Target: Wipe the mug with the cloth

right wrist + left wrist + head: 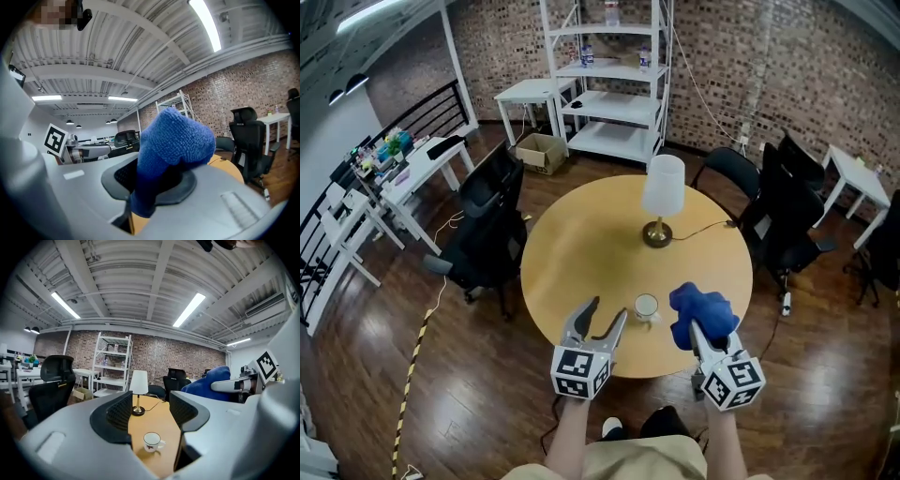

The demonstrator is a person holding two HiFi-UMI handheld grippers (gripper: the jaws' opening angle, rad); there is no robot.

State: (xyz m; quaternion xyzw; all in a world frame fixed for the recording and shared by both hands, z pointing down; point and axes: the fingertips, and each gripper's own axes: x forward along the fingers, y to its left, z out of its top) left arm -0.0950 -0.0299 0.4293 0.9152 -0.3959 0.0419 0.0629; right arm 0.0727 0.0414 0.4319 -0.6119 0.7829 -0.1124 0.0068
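Note:
A small white mug [646,307] with a dark rim stands upright on the round wooden table [581,244], near its front edge. In the left gripper view the mug [152,442] shows between the jaws, some way ahead, with its handle to the right. My left gripper [605,321] is open and empty, just left of the mug. My right gripper [698,330] is shut on a bunched blue cloth [701,312], held just right of the mug. The cloth [172,145] fills the right gripper view and hides the mug there.
A table lamp [662,192] with a white shade stands at the table's middle, its cord running right. Black office chairs [492,225] ring the table. A white shelf unit [605,75] and small white tables stand against the brick wall.

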